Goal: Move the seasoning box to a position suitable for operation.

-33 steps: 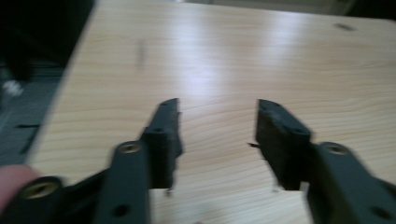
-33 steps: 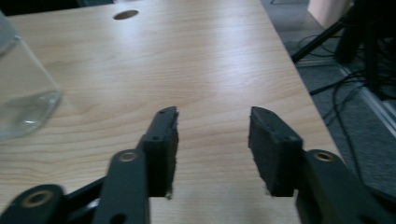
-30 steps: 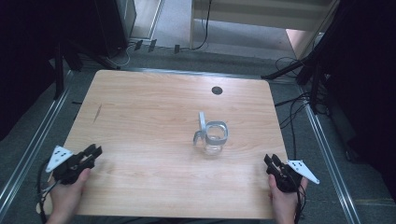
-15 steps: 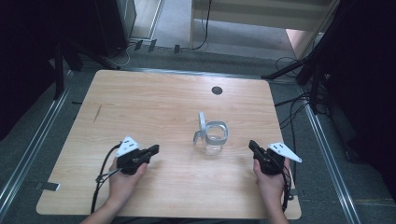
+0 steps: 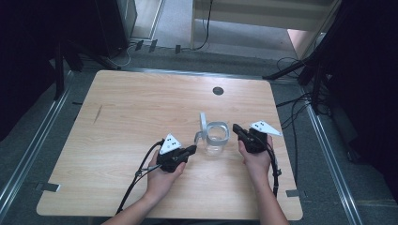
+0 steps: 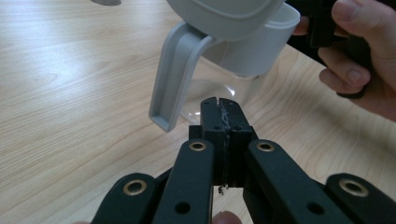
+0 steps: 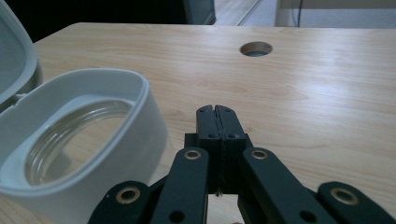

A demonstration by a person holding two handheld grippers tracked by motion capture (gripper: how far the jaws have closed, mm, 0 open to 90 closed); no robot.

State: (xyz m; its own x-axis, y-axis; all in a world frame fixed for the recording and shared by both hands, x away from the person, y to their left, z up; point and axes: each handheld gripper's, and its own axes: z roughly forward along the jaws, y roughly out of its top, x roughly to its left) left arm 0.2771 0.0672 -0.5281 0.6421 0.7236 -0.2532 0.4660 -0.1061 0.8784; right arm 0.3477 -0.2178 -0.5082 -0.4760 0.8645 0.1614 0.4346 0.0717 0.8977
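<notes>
Both hands are closing in from the tabletop's near corners toward the middle, and the left gripper (image 5: 191, 150) and right gripper (image 5: 236, 128) are now flanking the clear glass jug with a grey plastic collar, handle and flipped-up lid (image 5: 215, 137). That jug is standing upright on the light wooden tabletop (image 5: 131, 117), right of centre. Each gripper's jaws are pressing flat together with nothing between them. The left gripper is pointing at the grey handle (image 6: 173, 77) from just beside it; the right one is lying just beside the collar (image 7: 140, 116).
</notes>
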